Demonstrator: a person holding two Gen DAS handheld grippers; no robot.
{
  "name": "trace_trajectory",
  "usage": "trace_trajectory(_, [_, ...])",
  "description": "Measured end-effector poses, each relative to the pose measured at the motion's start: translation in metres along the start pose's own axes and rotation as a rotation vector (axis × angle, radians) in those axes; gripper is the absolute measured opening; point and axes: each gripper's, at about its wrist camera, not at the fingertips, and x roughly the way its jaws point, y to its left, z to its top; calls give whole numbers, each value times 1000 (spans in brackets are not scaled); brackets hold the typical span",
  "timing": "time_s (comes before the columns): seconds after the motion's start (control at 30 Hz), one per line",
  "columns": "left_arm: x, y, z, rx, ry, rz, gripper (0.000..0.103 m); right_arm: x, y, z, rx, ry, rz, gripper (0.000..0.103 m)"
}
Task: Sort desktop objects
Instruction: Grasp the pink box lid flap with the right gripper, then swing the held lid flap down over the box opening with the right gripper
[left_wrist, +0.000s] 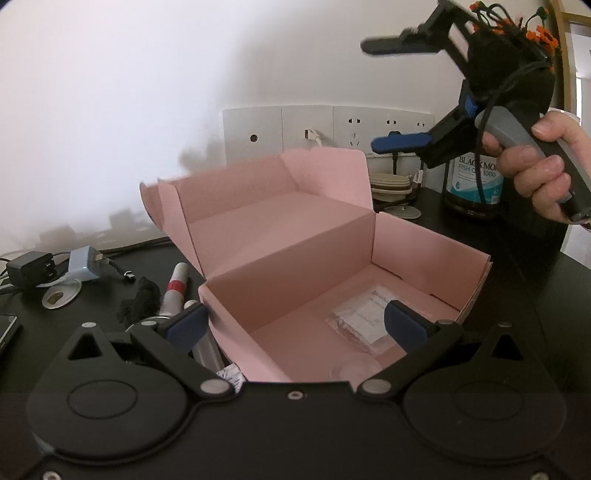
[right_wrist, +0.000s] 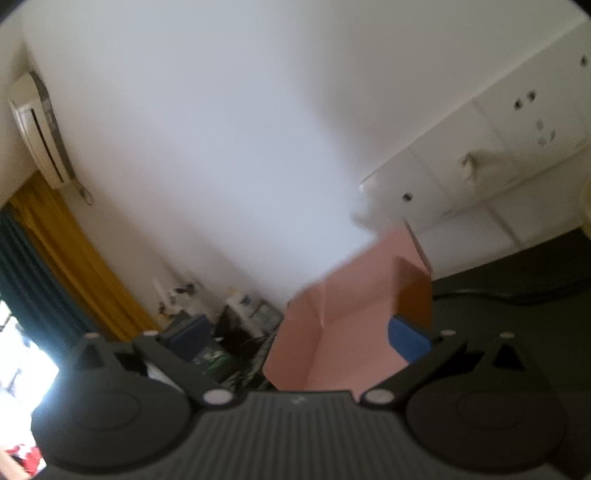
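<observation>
While my left gripper (left_wrist: 295, 323) hovers with its blue-padded fingers spread wide and empty, its left finger sits outside the near-left wall of the open pink cardboard box (left_wrist: 295, 266) and its right finger over the box's inside. On the box floor, close under that finger, lies a clear plastic packet with a white printed label (left_wrist: 364, 319). Just outside the box's left wall, on the black desk (left_wrist: 535, 295), I see a silver marker with a red band (left_wrist: 176, 295) and a crumpled black fabric lump (left_wrist: 138, 301) beside it; farther toward the desk's left edge are a pale blue plug adapter (left_wrist: 85, 263) and a black power adapter (left_wrist: 31, 269). Beyond the box, near the desk's back-right corner, stands a dark supplement bottle with a blue label (left_wrist: 472, 184). High above that side a hand (left_wrist: 546, 170) holds my right gripper (left_wrist: 391, 94), fingers far apart and gripping nothing. White wall sockets (left_wrist: 328, 129) line the wall behind.
</observation>
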Motion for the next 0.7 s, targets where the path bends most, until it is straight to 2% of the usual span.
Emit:
trace_trajectory(0.13, [-1, -1, 0, 4, -3, 3, 103, 2, -20, 4, 59, -12, -118, 102])
trace_trajectory(0.27, [0, 0, 0, -1, 1, -1, 103, 27, -52, 2, 130, 47, -141, 102])
trace_trajectory(0.37, [0, 0, 1, 1, 1, -1, 103, 47, -70, 1, 172, 90, -108, 102])
trace_trajectory(0.5, [0, 1, 1, -2, 3, -4, 103, 62, -75, 2, 230, 106, -27, 102])
trace_trajectory(0.57, [0, 0, 0, -1, 2, -2, 103, 63, -69, 5, 224, 110, 34, 102])
trace_trajectory(0.7, [-1, 0, 0, -4, 2, -5, 103, 51, -49, 11, 163, 109, 76, 102])
